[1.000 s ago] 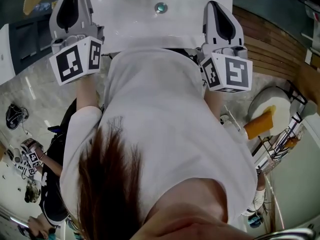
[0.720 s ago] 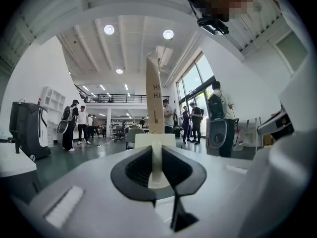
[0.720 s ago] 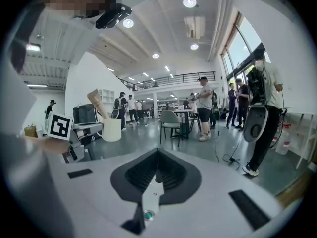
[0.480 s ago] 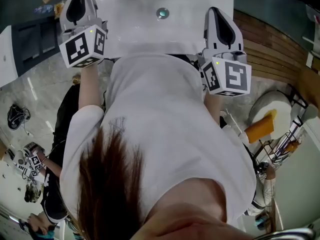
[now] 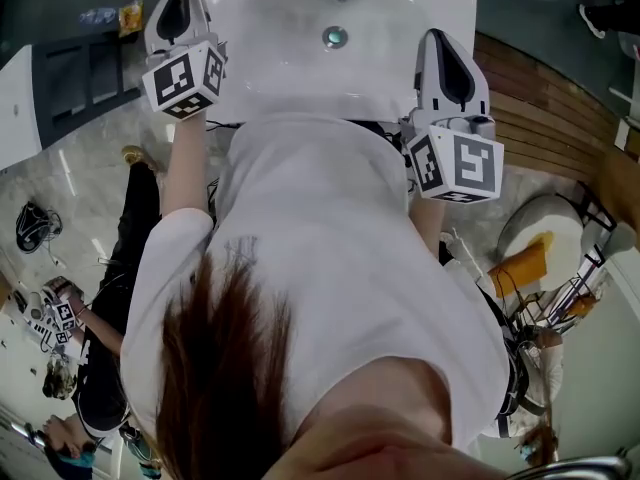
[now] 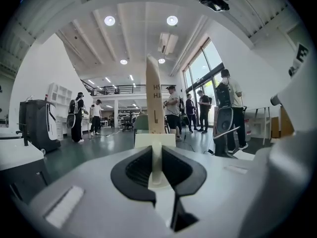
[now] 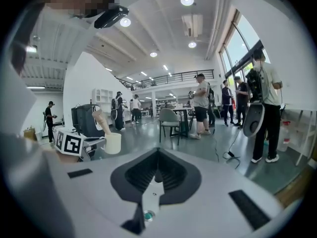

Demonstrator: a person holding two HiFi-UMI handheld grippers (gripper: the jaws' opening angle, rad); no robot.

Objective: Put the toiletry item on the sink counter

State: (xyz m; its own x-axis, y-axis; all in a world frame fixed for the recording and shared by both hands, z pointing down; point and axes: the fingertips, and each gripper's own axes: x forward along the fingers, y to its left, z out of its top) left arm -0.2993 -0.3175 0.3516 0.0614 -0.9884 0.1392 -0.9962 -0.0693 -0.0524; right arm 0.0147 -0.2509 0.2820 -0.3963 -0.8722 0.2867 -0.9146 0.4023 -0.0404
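Cream tube (image 6: 154, 98) printed "HS" stands clamped in the left tool (image 6: 156, 156); right tool (image 7: 157, 168) is clenched empty.

A tall, open hall has a white ceiling (image 6: 138, 29) set with round recessed lights (image 6: 109, 20) and a rectangular vent (image 6: 167, 42). Full-height windows (image 6: 200, 71) along the right side let in daylight. A white wall (image 7: 84, 78) rises on the left, with white open shelving (image 6: 57, 97) against it. A mezzanine railing (image 6: 121, 88) crosses the far end. The dark floor (image 6: 99, 142) is glossy and mirrors the lights; a chair (image 7: 169, 117) stands on it, and several people (image 6: 173, 108) stand farther back. In the head view, pale marbled floor (image 5: 75, 183) lies at the left and wooden planks (image 5: 545, 103) at the right.
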